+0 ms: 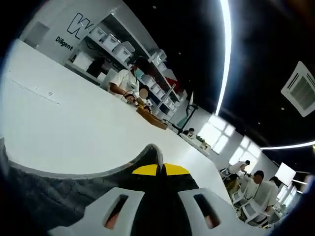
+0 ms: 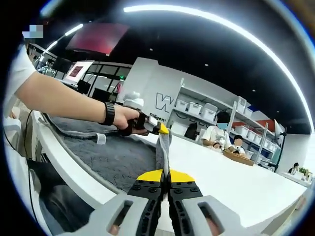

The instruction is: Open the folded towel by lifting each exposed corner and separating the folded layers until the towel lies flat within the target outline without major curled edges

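A dark grey towel (image 2: 110, 152) lies on the white table (image 2: 231, 182), with one edge lifted off it. My right gripper (image 2: 166, 173) is shut on that raised towel edge, which stands up as a thin strip between the yellow tips. Further along the same edge, a person's hand holds my left gripper (image 2: 160, 129), which is also shut on the towel. In the left gripper view the left gripper (image 1: 160, 169) pinches the grey towel (image 1: 64, 194), and a fold of the cloth rises to a peak right at its yellow tips.
The white table (image 1: 74, 123) stretches away beyond the towel. A person's bare arm with a black wristband (image 2: 109, 113) reaches across from the left. People sit at the table's far end beside a wooden box (image 1: 152, 119). Shelves with white bins (image 2: 206, 110) line the back wall.
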Demonstrator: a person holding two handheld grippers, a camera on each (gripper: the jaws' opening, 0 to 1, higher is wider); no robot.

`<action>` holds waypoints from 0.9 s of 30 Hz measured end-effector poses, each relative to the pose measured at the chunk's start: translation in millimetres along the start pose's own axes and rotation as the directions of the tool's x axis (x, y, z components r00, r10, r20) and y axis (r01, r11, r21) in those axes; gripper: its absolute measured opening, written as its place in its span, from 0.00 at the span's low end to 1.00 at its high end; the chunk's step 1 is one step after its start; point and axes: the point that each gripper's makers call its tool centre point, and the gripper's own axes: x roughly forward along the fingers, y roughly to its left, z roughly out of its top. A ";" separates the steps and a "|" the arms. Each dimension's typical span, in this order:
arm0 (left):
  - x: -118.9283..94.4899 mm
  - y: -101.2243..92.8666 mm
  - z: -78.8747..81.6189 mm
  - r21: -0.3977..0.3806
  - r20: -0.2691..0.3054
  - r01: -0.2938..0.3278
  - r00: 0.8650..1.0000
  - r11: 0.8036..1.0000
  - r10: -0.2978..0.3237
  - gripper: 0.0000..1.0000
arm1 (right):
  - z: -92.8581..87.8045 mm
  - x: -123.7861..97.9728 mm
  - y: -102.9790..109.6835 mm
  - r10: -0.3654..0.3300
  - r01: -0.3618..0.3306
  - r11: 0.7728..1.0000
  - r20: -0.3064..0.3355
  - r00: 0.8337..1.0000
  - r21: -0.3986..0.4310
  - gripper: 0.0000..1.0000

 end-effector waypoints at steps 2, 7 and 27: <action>1.8 -1.2 -1.6 0.020 -0.007 -0.002 1.000 1.000 0.002 0.00 | -1.9 -0.3 -2.1 -0.007 0.007 1.000 -0.003 1.000 0.004 0.00; 6.2 -1.6 -2.6 0.014 -0.008 0.005 1.000 1.000 -0.004 0.00 | -4.0 -1.6 -7.7 -0.018 0.018 1.000 -0.004 1.000 0.020 0.00; 28.1 -4.9 -10.6 0.019 0.001 0.021 1.000 1.000 -0.021 0.00 | -16.9 -4.6 -16.0 -0.033 0.034 0.999 -0.043 0.998 0.007 0.00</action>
